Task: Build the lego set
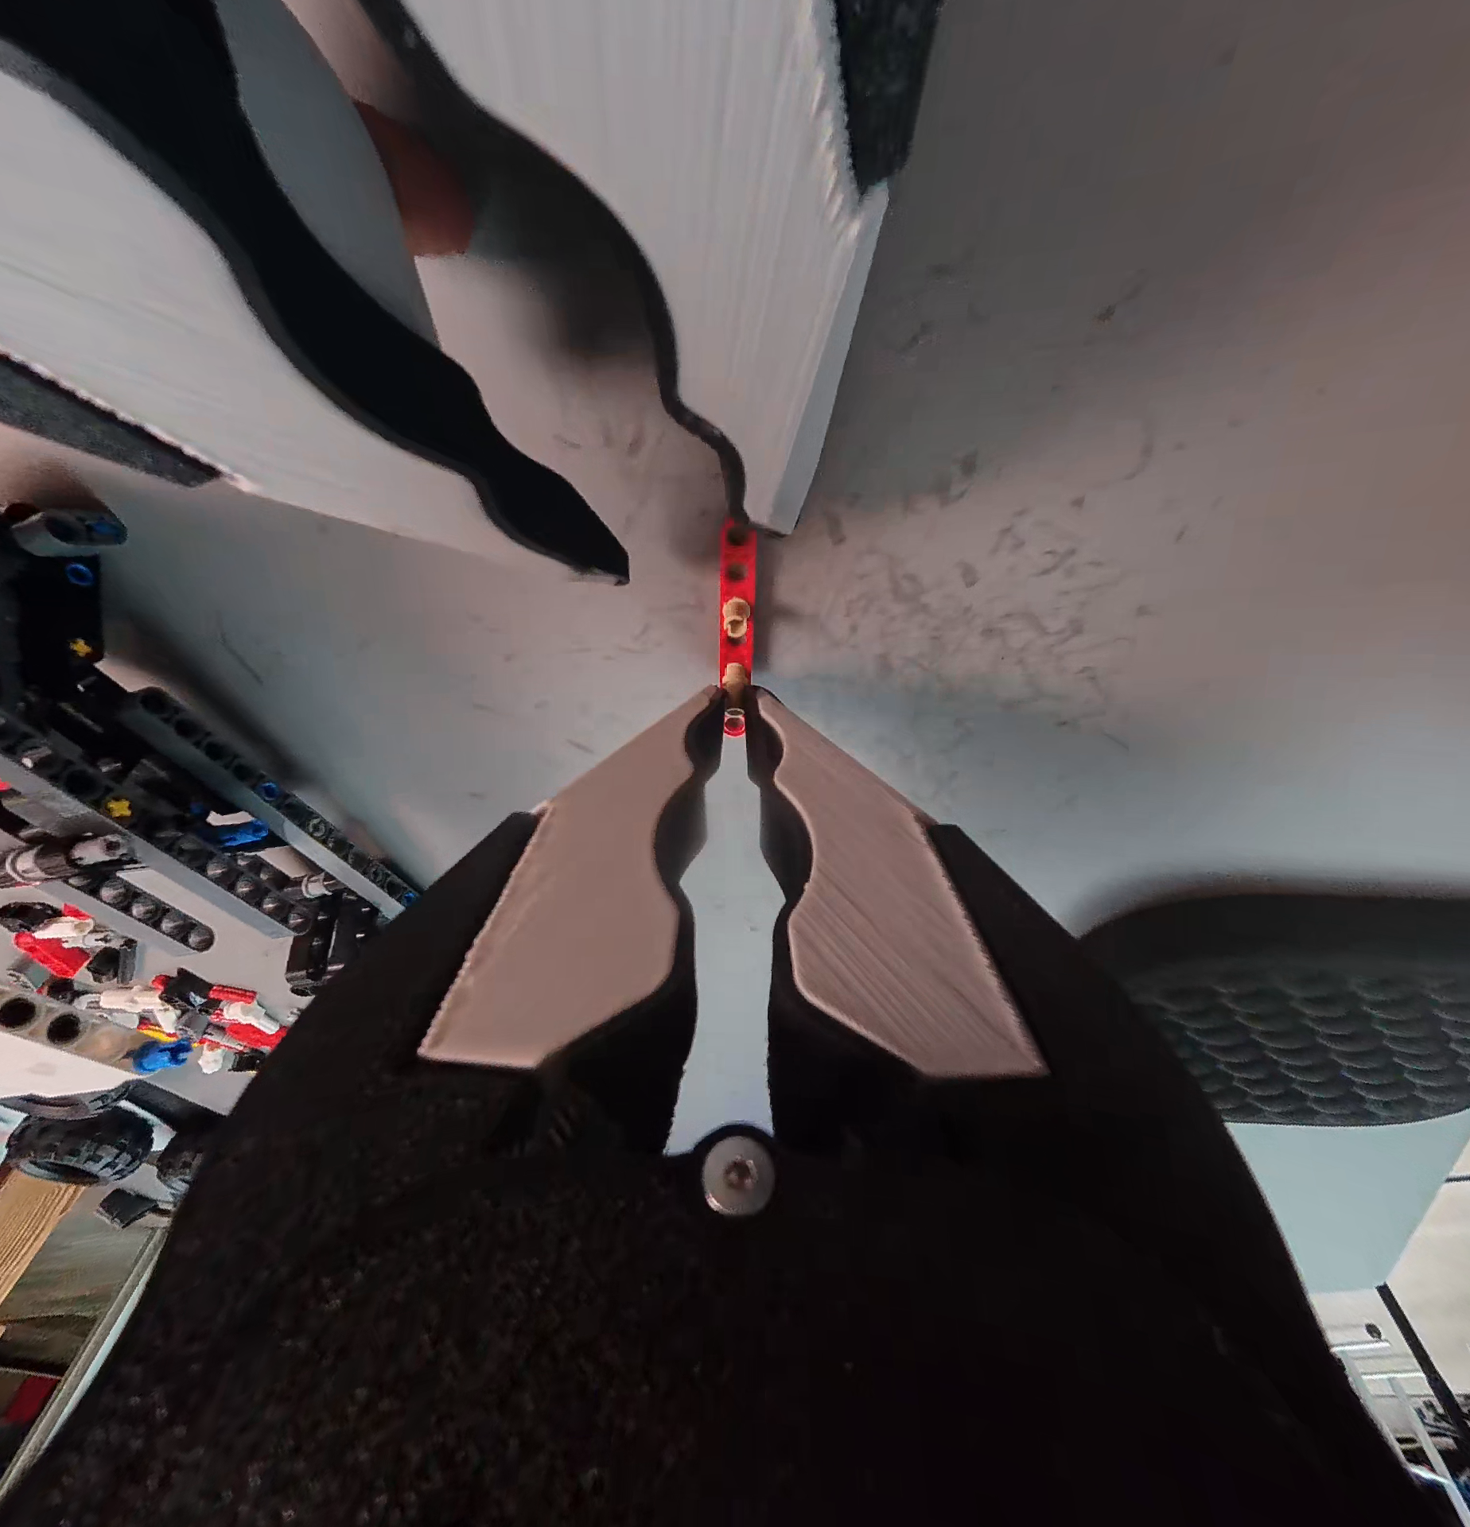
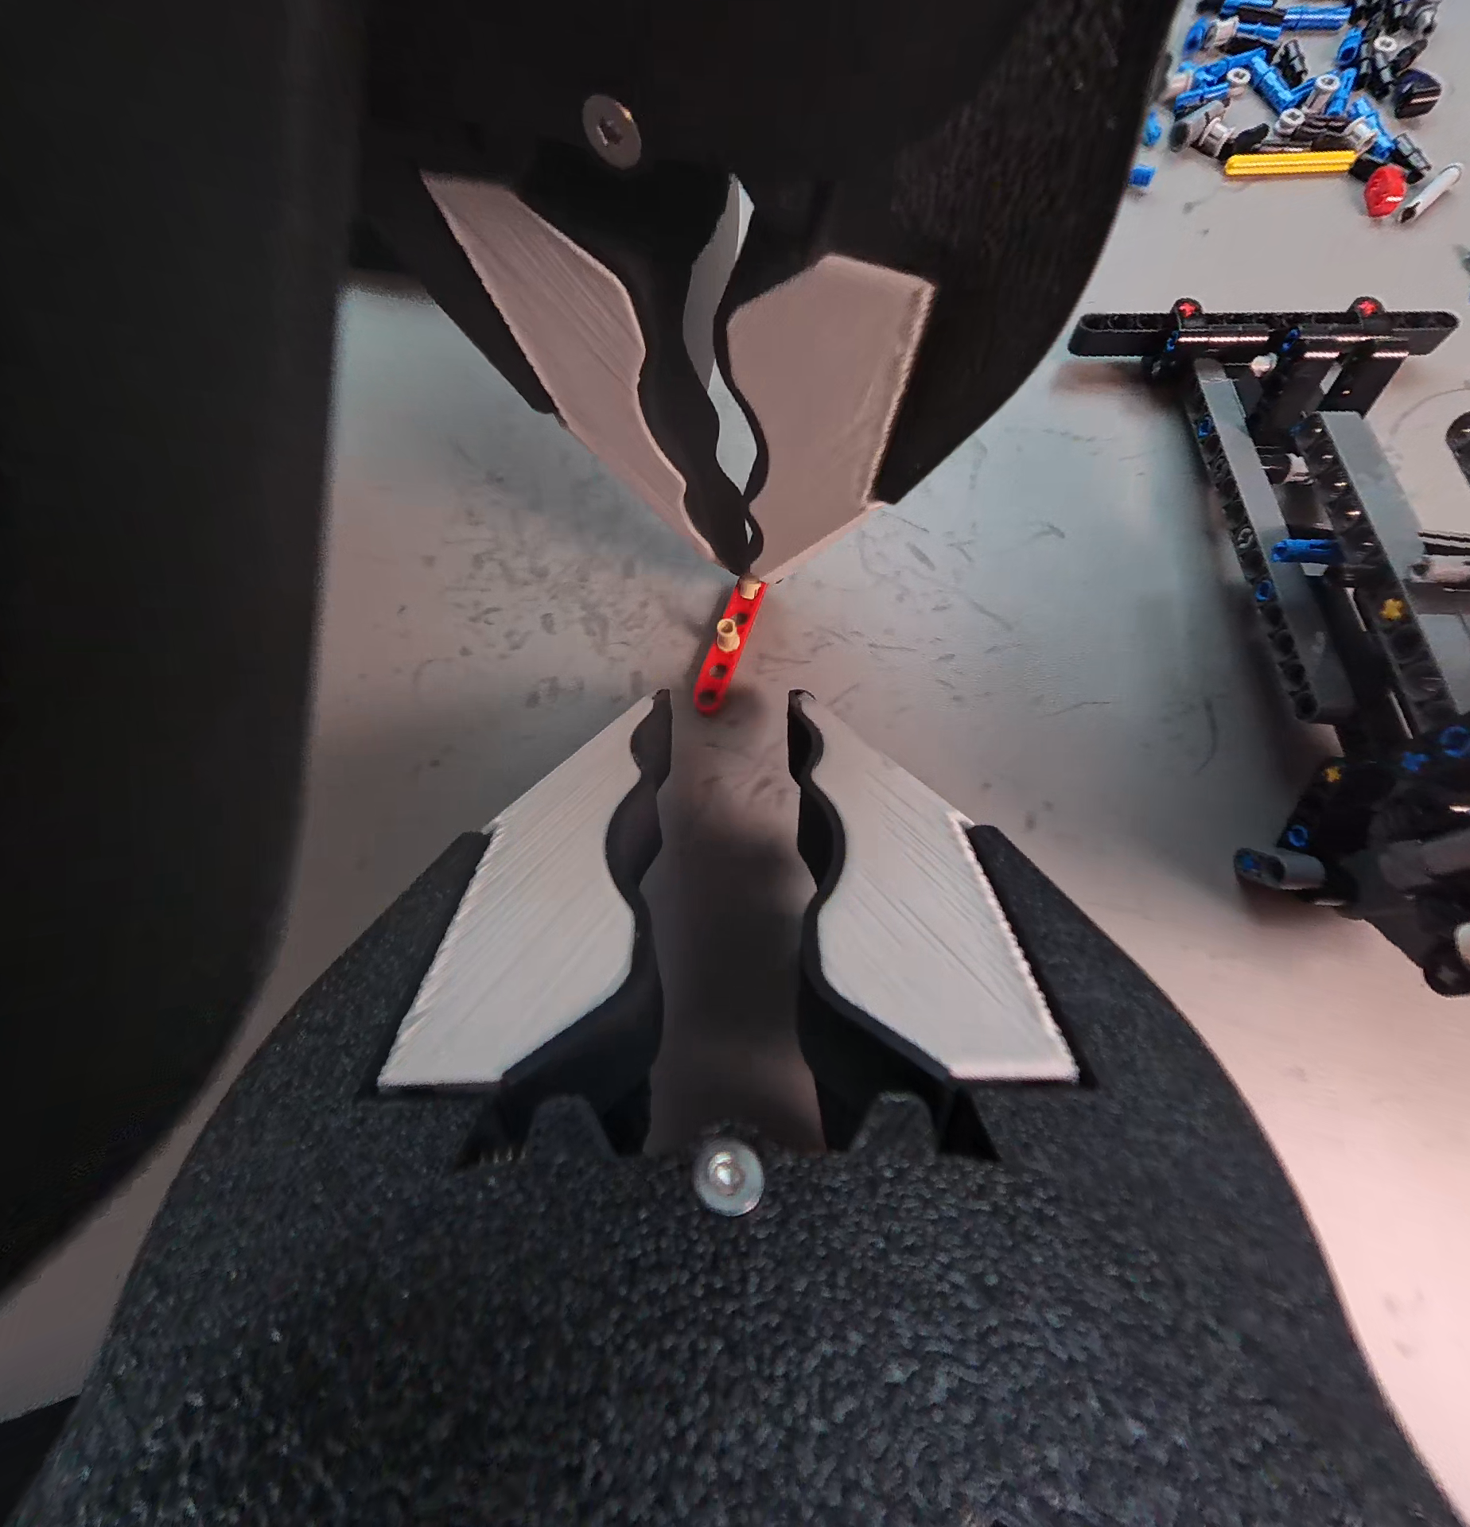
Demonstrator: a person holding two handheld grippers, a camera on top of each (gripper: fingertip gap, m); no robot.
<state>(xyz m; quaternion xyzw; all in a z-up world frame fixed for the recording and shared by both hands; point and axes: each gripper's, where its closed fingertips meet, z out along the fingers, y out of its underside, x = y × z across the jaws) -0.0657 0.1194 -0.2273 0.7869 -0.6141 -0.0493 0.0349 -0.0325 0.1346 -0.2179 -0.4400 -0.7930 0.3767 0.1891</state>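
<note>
A: What is seen of the red strip (image 1: 737, 616), and how is it judged to handle?

B: It is seen at the centre of both views, over the bench (image 1: 1128, 578), with two tan pegs (image 1: 737, 611) seated in its holes. It is judged light, thin and stiff, and slippery at the edges. It is best taken by a bare end, clear of the pegs.

A: How is the left gripper (image 1: 736, 702) set?

B: Its fingers (image 1: 632, 785) are clenched on the strip's near end, at 6 o'clock of the strip.

A: And the right gripper (image 2: 729, 702)?

B: It is released; its fingers (image 2: 566, 868) are spread apart, and the strip's free end is seen just beyond them, apparently untouched. At 3 o'clock the dark frame (image 2: 1335, 620) is left lying on the bench, with loose parts (image 2: 1294, 91) at 1 o'clock.
</note>
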